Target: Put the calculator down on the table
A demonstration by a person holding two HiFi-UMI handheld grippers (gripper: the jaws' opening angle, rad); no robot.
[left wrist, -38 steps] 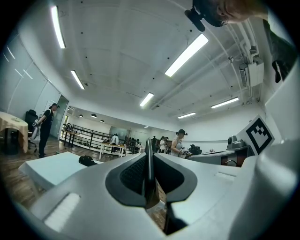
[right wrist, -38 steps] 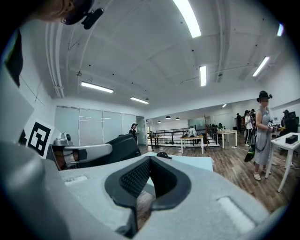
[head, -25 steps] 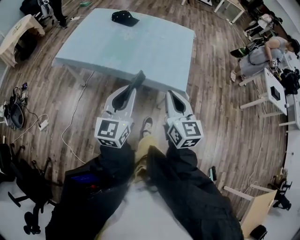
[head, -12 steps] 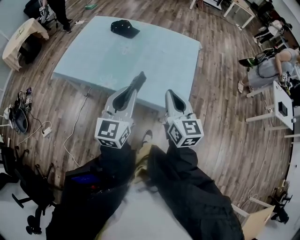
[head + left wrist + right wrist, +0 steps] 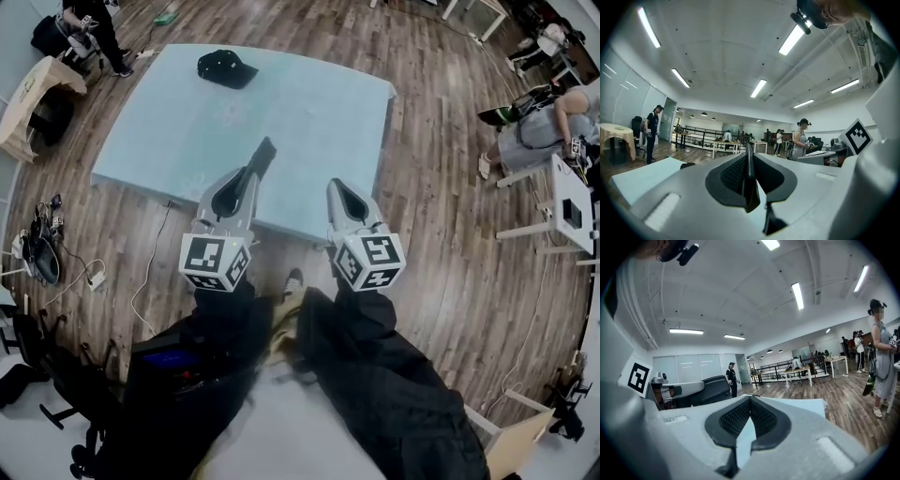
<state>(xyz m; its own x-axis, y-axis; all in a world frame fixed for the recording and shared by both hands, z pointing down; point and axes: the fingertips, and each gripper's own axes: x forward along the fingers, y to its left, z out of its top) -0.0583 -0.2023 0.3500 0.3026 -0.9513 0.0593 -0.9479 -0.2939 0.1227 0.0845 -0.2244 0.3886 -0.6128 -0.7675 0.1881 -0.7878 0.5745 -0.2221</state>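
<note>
- The left gripper point(image 5: 249, 175) is clamped on the calculator point(image 5: 263, 153), a thin dark slab that sticks out past the fingertips, forward and slightly to the right.
- In the left gripper view the calculator point(image 5: 749, 185) shows edge-on, a narrow dark blade standing upright between the two ribbed pads, with both jaws pressed against it.
- So the calculator is up in the air in that grip, not on the table. From the head view it sits over the near part of the pale blue table point(image 5: 309, 122), just beyond the front edge.
- The right gripper point(image 5: 336, 186) is beside the left one, a little apart from it, and also points toward the table.
- In the right gripper view its tips meet at the front, with nothing between the pads; only pale blue tabletop shows through the gap behind them.
- Each gripper carries its marker cube close to the person: the left cube point(image 5: 216, 262) and the right cube point(image 5: 370, 263), with dark sleeves point(image 5: 211, 375) behind them.
- Far across the tabletop lies a black cap point(image 5: 223, 68), well apart from the calculator and both grippers.
- The table stands on a wooden floor point(image 5: 441, 253), and one shoe point(image 5: 293, 279) peeks out between the two cubes.
- A cable point(image 5: 150, 253) trails over the floor to the left of the table.
- A person point(image 5: 539, 127) is at the desks on the far right.
</note>
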